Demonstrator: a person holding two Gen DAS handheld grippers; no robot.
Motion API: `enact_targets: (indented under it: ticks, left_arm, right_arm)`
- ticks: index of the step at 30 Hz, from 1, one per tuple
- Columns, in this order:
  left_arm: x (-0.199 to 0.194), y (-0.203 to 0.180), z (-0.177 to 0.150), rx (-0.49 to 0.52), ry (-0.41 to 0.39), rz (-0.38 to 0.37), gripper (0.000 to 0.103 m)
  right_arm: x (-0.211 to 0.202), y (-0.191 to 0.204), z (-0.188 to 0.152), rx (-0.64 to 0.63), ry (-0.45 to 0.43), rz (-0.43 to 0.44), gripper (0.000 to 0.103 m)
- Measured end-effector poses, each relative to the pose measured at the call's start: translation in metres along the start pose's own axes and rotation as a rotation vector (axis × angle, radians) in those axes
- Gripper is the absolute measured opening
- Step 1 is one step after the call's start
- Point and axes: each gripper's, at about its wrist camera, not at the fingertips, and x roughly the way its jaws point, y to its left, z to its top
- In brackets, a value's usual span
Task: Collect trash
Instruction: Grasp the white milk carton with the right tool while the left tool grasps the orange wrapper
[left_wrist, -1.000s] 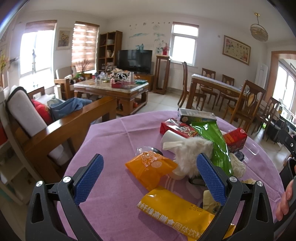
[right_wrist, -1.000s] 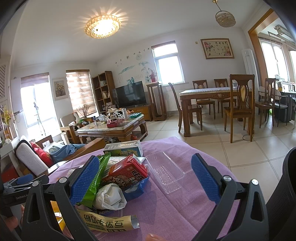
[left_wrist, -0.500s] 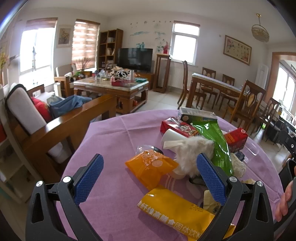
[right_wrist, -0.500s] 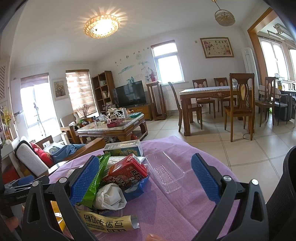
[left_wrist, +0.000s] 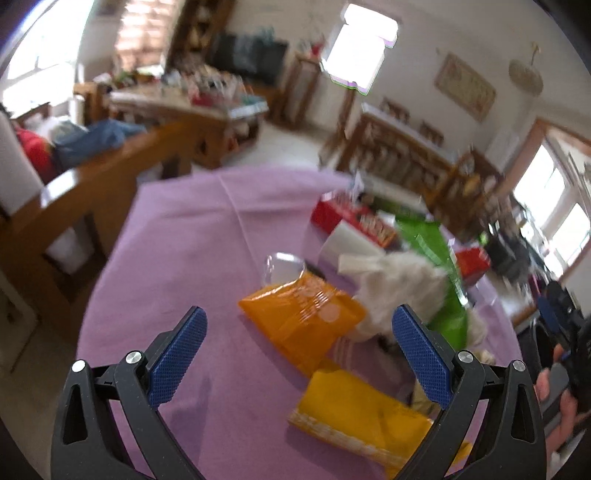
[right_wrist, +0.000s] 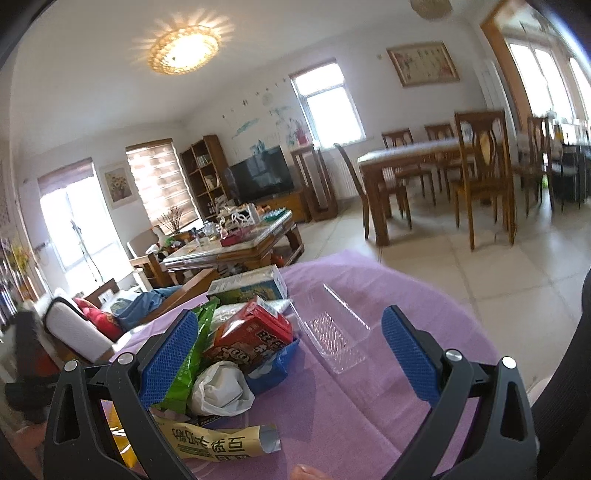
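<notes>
1. Trash lies piled on the purple-clothed table (left_wrist: 192, 236): an orange packet (left_wrist: 301, 317) in the centre of the left wrist view, a yellow packet (left_wrist: 354, 413) below it toward the lower right, a green bag (left_wrist: 437, 266) at right.
2. The left hand-held gripper (left_wrist: 299, 350) is spread wide and holds nothing; the orange packet sits between its blue pads.
3. In the right wrist view, a red carton (right_wrist: 251, 336) and white crumpled bag (right_wrist: 221, 387) lie at lower centre, a clear plastic tray (right_wrist: 332, 332) just to their right.
4. The right hand-held gripper (right_wrist: 291, 354) gapes wide, gripping nothing.
</notes>
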Motion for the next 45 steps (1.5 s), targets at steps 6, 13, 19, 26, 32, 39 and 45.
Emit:
enact_targets:
  ticks: [6, 13, 19, 26, 32, 39, 45]
  left_arm:
    - [0.040, -0.009, 0.009, 0.153, 0.170, 0.021, 0.079]
    - [0.044, -0.006, 0.016, 0.128, 0.155, -0.072, 0.050]
    - [0.031, -0.007, 0.015, 0.122, 0.102, -0.154, 0.045]
    - [0.005, -0.006, 0.003, 0.079, 0.011, -0.255, 0.044]
    - [0.000, -0.001, 0.004, 0.053, -0.036, -0.251, 0.044]
    - [-0.002, -0.006, 0.007, 0.070, -0.027, -0.249, 0.044]
    - [-0.004, -0.001, 0.007, 0.065, -0.039, -0.221, 0.044]
  right_arm:
    - [0.014, 0.000, -0.005, 0.067, 0.101, 0.035, 0.098]
    - [0.041, 0.053, 0.012, -0.114, 0.200, 0.008, 0.098]
    - [0.103, 0.113, 0.069, -0.277, 0.349, 0.088, 0.098]
    - [0.211, 0.169, 0.067, -0.658, 0.617, 0.160, 0.098]
    - [0.248, 0.192, 0.033, -0.877, 0.727, 0.155, 0.086]
    - [0.255, 0.184, 0.030, -0.868, 0.783, 0.191, 0.061]
    - [0.217, 0.177, 0.062, -0.823, 0.638, 0.160, 0.038]
